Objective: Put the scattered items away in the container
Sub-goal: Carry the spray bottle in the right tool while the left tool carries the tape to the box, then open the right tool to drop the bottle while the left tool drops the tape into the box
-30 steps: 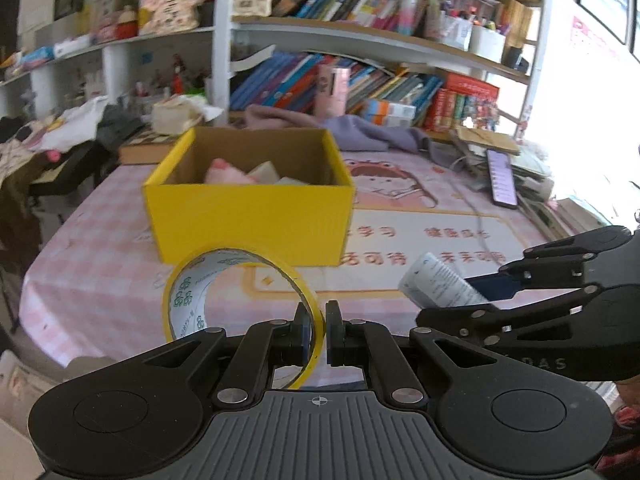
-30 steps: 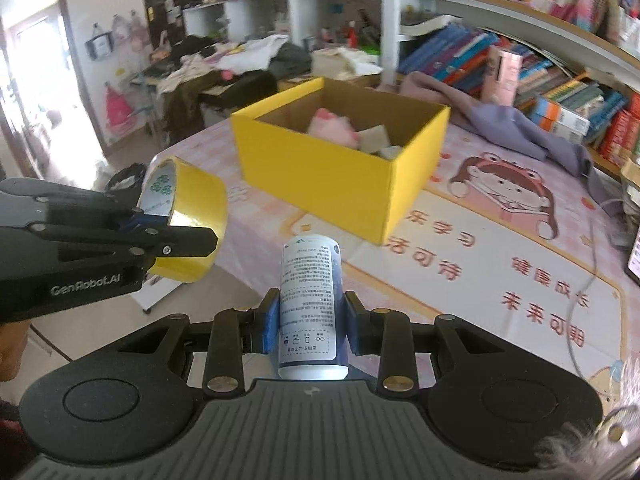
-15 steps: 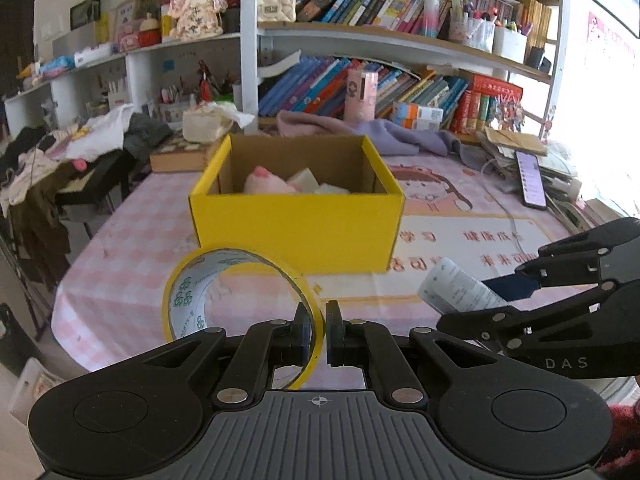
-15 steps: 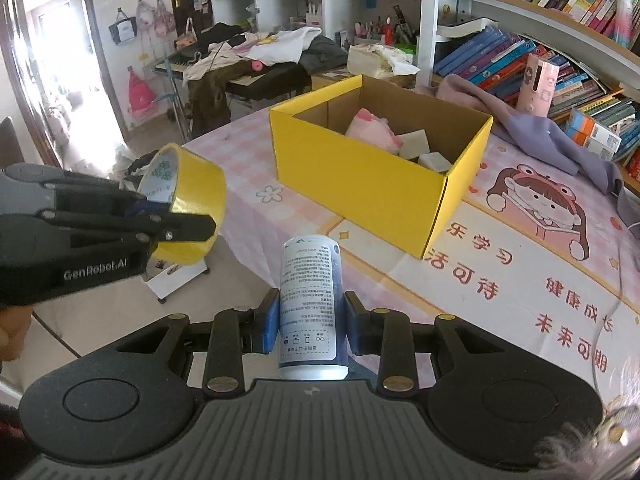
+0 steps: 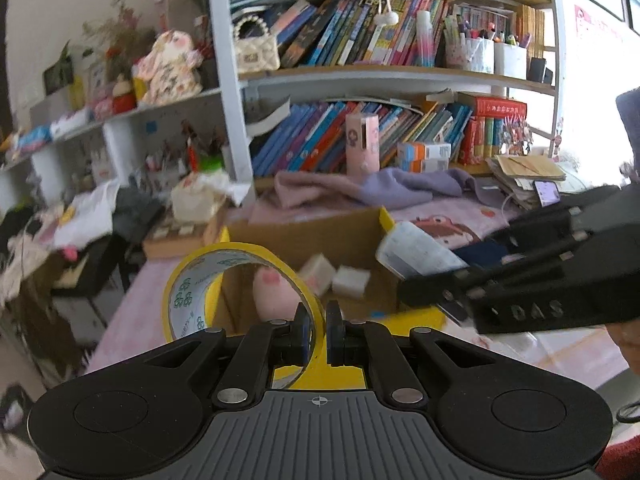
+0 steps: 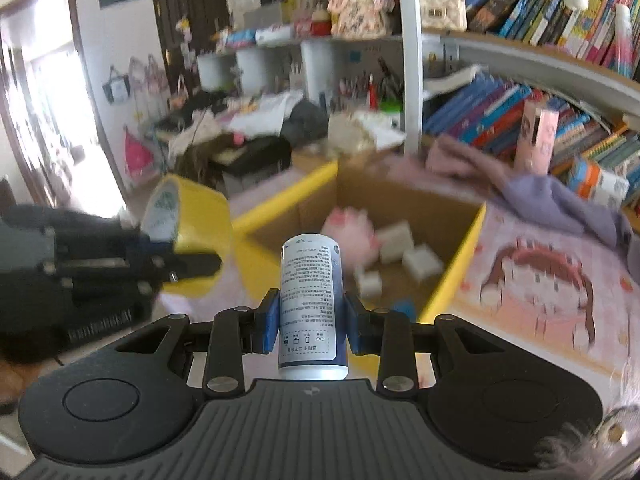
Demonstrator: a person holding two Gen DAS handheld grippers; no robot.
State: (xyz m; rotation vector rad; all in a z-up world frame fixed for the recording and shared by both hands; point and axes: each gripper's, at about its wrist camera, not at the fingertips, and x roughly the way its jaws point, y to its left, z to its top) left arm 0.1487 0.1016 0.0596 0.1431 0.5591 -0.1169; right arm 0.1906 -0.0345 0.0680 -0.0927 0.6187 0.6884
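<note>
My left gripper [image 5: 318, 330] is shut on the wall of a yellow tape roll [image 5: 188, 288], held over the near edge of the yellow cardboard box [image 5: 416, 314]. My right gripper [image 6: 310, 320] is shut on a white-and-blue can [image 6: 310, 300], held upright above the box's near corner. The box [image 6: 460, 256] holds a pink plush toy [image 6: 352, 232] and white blocks [image 6: 396, 238]. The tape roll [image 6: 192, 232] and left gripper show at left in the right wrist view. The can [image 5: 416, 254] shows at right in the left wrist view.
The box sits on a pink tablecloth with a cartoon mat [image 6: 536, 280]. A purple cloth [image 5: 400, 188] and a pink carton [image 5: 362, 142] lie behind it by the bookshelf [image 5: 360, 80]. A phone [image 5: 546, 192] rests on papers at right.
Both grippers have moved forward and up toward the box with their loads; the box's inside now shows from above. The view is blurred by motion.
</note>
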